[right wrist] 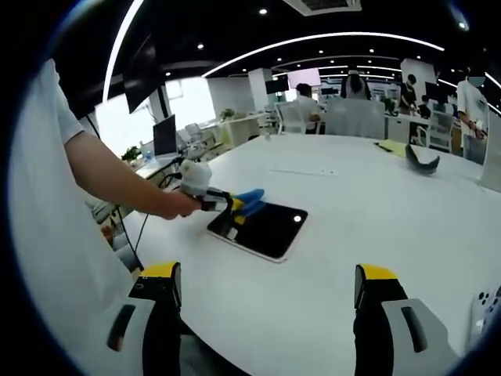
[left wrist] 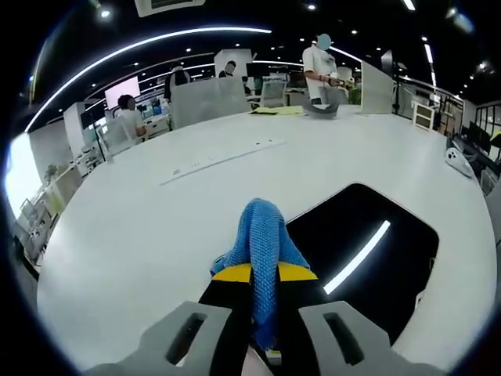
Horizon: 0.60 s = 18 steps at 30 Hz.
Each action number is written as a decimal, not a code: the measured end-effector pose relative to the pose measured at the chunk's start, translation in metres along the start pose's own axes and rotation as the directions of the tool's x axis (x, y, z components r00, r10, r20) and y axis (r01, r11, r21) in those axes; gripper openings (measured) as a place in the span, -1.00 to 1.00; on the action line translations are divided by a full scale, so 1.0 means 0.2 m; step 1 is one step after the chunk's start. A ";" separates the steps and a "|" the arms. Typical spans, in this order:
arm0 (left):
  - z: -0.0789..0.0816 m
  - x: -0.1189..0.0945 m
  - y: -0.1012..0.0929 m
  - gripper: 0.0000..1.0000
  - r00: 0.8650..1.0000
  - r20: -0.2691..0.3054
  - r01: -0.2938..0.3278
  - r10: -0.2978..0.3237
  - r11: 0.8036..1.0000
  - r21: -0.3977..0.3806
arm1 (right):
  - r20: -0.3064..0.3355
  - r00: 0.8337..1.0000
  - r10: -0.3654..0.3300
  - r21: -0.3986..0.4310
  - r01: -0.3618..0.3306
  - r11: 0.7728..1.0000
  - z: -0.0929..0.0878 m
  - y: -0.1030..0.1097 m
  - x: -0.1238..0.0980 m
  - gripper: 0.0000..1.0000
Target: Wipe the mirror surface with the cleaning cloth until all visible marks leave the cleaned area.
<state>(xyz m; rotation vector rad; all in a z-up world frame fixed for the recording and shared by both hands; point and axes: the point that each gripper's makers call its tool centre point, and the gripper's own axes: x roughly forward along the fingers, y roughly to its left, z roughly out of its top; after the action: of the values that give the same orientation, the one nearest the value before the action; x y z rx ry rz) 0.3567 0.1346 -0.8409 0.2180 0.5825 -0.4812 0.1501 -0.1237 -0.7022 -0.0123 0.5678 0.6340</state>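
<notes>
Left claw tight on blue cloth

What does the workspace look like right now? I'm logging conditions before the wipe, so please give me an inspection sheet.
Surface: white table, broad and mostly bare.
Job's things: dark mirror lying flat, reflecting a ceiling light; blue cleaning cloth hanging over its near edge.
Clutter: white controller-like object near the table edge; curved grey object and yellow sheet at the far side.
Grippers: left gripper shut on the cloth; right gripper open, jaws wide apart, holding nothing.
Cables: dark cable under the person's arm.
Surroundings: open office, desks, monitors, several people.
</notes>
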 end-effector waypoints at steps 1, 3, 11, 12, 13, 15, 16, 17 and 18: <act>0.00 0.00 0.00 -0.86 1.000 -0.004 -0.001 0.001 1.000 0.023 | 0.002 1.000 -0.001 -0.002 0.001 1.000 0.00 0.00 0.00 0.82; -0.01 -0.01 0.00 -0.86 1.000 -0.007 -0.003 0.003 1.000 0.025 | -0.003 1.000 0.000 -0.002 0.000 1.000 0.00 0.00 0.00 0.82; -0.04 -0.04 -0.01 -0.86 1.000 -0.001 -0.005 0.005 1.000 0.022 | 0.002 1.000 0.005 -0.006 -0.005 1.000 0.00 0.01 0.00 0.82; -0.04 -0.05 -0.01 -0.86 1.000 0.000 -0.005 0.005 1.000 0.020 | 0.002 1.000 0.005 -0.008 -0.005 1.000 0.00 0.01 0.00 0.82; -0.04 -0.05 -0.01 -0.86 1.000 0.000 -0.006 0.006 1.000 0.018 | 0.005 1.000 0.007 -0.005 -0.007 1.000 0.00 0.01 0.00 0.82; -0.04 -0.06 -0.01 -0.86 1.000 -0.002 -0.005 0.005 1.000 0.020 | 0.005 1.000 0.007 -0.006 -0.007 1.000 -0.01 0.01 0.00 0.82; -0.04 -0.06 -0.01 -0.86 1.000 -0.002 -0.003 0.003 1.000 0.019 | 0.007 1.000 0.007 -0.006 -0.007 1.000 -0.01 0.02 0.00 0.82; -0.05 -0.06 -0.01 -0.86 1.000 -0.001 -0.001 0.001 1.000 0.020 | 0.010 1.000 0.008 -0.004 -0.008 1.000 -0.01 0.02 0.00 0.82; -0.05 -0.06 -0.01 -0.86 1.000 -0.002 -0.001 0.001 1.000 0.021 | 0.010 1.000 0.008 -0.003 -0.008 1.000 -0.01 0.02 0.00 0.82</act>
<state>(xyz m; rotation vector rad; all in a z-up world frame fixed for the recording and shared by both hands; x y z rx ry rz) 0.3415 0.1408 -0.8417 0.2390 0.5791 -0.4868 0.1467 -0.1207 -0.7026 -0.0098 0.5579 0.6427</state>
